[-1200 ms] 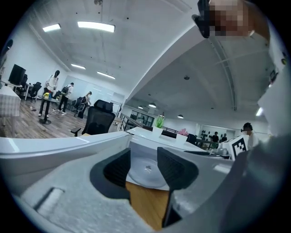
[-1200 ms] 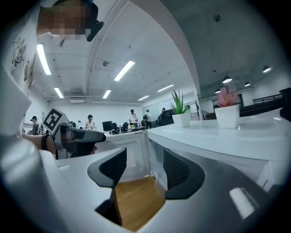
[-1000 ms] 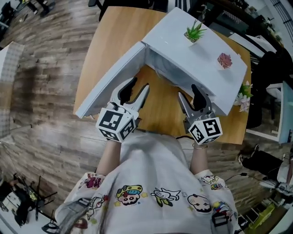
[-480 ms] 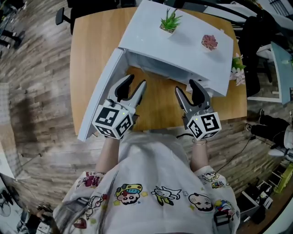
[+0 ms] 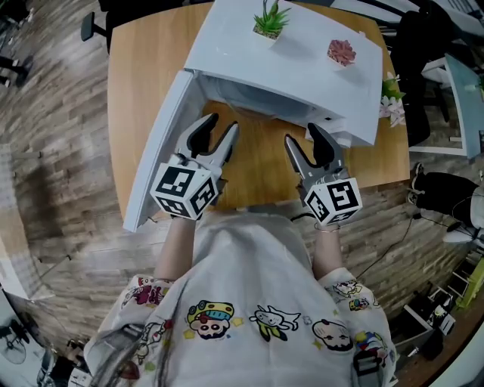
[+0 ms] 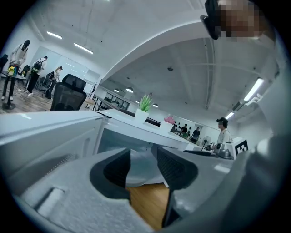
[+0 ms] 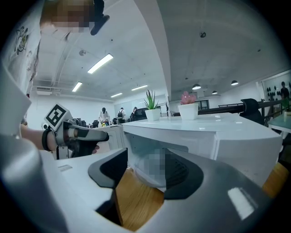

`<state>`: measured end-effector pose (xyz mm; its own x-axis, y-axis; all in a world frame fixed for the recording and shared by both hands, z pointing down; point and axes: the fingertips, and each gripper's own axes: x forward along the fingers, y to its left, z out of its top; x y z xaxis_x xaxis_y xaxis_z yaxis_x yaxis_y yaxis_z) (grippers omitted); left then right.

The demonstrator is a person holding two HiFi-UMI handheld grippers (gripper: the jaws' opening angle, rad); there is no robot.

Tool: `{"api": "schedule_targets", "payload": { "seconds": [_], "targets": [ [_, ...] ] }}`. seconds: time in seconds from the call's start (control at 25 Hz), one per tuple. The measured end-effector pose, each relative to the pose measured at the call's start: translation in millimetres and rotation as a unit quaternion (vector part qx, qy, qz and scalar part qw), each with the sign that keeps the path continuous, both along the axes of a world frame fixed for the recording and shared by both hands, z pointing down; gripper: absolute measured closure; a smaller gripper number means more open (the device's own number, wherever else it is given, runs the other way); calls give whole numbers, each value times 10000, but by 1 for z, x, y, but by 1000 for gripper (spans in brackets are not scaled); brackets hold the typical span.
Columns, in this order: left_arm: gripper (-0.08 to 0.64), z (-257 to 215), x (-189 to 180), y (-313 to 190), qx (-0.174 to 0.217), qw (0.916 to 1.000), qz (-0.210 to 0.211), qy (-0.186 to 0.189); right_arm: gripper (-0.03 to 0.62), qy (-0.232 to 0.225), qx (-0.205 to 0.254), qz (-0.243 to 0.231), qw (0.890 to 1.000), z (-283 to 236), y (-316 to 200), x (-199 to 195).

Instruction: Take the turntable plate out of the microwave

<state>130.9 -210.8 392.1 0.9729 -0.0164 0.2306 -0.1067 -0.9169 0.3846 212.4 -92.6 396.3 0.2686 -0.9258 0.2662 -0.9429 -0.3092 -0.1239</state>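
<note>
One pale, glassy disc, which I take to be the turntable plate (image 6: 142, 169), lies flat on the cavity floor of the microwave (image 5: 302, 68), whose door (image 5: 155, 166) stands swung out to your left. The disc sits straight ahead of your left gripper (image 5: 219, 125), framed between its spread, empty jaws. Your right gripper (image 5: 299, 133), likewise released and holding nothing, points nearer the cavity's right edge. Both hover over the table (image 5: 261, 170), short of the opening, and the left looks better lined up.

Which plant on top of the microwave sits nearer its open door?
The spiky green plant; the pink plant stands toward the other end of the microwave, away from the door.
</note>
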Motion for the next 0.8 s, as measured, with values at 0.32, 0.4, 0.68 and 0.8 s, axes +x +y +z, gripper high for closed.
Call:
{"api": "schedule_targets", "payload": {
  "seconds": [0.32, 0.4, 0.68, 0.8],
  "targets": [
    [382, 35, 9, 15, -324, 9992, 90, -221, 373, -503, 190, 88, 9985, 23, 0, -2],
    [380, 47, 11, 18, -392, 9987, 105, -315, 374, -677, 225, 139, 9974, 32, 1, -2],
    [381, 77, 19, 22, -751, 9961, 5, -463, 383, -1186, 407, 465, 9910, 61, 3, 2],
    [382, 85, 23, 24, -840, 9953, -56, -484, 385, -1287, 413, 514, 9895, 71, 3, 3]
  ]
}}
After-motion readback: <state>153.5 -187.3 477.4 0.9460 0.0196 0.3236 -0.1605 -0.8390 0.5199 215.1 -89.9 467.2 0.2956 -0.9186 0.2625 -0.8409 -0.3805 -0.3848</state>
